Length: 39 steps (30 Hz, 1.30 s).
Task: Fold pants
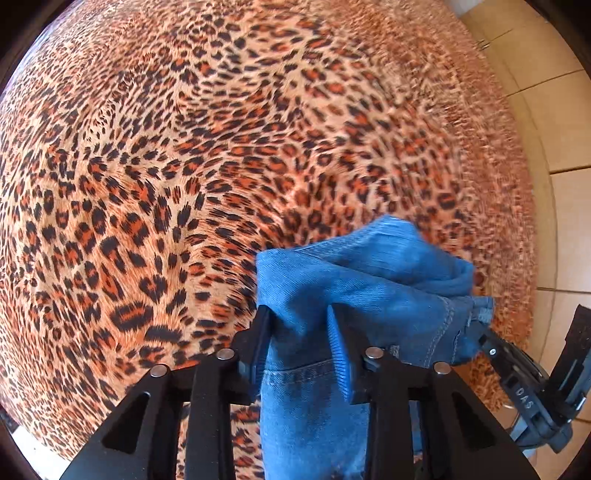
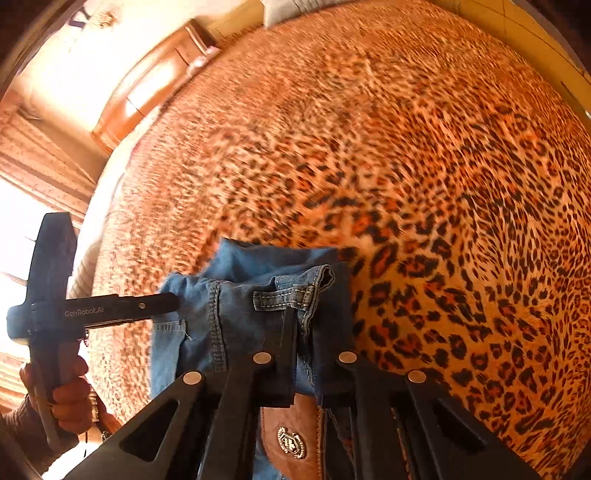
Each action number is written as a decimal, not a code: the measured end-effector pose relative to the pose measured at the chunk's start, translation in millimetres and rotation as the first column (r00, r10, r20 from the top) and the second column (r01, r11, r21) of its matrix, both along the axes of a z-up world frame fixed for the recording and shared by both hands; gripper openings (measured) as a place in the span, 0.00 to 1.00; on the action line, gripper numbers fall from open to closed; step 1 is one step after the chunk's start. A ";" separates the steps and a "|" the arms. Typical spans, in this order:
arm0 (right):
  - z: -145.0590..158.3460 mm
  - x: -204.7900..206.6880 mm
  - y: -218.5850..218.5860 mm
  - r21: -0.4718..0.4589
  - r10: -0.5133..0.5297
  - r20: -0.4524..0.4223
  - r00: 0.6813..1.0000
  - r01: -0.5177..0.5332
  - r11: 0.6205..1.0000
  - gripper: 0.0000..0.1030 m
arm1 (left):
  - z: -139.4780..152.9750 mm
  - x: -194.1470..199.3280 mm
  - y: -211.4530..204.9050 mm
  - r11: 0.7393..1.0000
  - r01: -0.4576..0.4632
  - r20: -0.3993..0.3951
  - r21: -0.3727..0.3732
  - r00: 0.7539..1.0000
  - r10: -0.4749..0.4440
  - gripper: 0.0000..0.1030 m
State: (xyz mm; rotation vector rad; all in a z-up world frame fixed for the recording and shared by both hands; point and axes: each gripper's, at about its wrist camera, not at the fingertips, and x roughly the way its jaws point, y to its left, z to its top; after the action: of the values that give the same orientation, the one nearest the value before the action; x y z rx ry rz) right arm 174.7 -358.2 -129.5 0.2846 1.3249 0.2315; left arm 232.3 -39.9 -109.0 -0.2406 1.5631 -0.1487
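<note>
Blue denim pants (image 1: 354, 280) hang bunched above the leopard-print bed cover (image 1: 184, 166). My left gripper (image 1: 300, 323) is shut on a thick fold of the denim, which fills the gap between its fingers. My right gripper (image 2: 306, 326) is shut on the waistband beside a belt loop (image 2: 284, 298). A brown leather patch (image 2: 291, 439) hangs below the grip. The two grippers hold the pants close together, side by side. A hand (image 2: 72, 387) carries the left gripper at the left edge of the right wrist view. The rest of the pants is hidden below the grippers.
The leopard-print cover (image 2: 424, 166) spreads over the whole bed. Beige floor tiles (image 1: 569, 122) run along its right side. A wooden bed frame piece (image 2: 155, 81) and a white pillow (image 2: 284, 9) lie at the far end. A bright window (image 2: 14, 236) is at the left.
</note>
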 end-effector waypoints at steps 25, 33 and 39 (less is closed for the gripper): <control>-3.9 -144.7 -23.1 0.312 -0.172 -0.087 0.981 0.191 0.931 0.16 | 7.0 -141.9 11.4 0.980 0.195 -0.106 -0.050 0.974 -0.199 0.32; -45.0 -154.5 -27.6 0.245 -0.194 -0.180 0.964 0.235 0.940 0.19 | 6.6 -149.7 -1.1 0.968 0.250 -0.072 0.013 0.966 -0.249 0.44; -29.2 -148.0 -26.0 0.199 -0.173 -0.186 0.967 0.210 0.957 0.30 | 25.5 -161.8 5.1 0.961 0.276 -0.040 -0.006 0.960 -0.276 0.39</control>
State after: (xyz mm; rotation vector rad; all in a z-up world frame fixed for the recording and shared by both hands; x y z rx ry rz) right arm 26.7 -384.2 -158.7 0.6270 1.4286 0.1914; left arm 70.4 -34.8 -83.5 -0.0239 1.6319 -0.3641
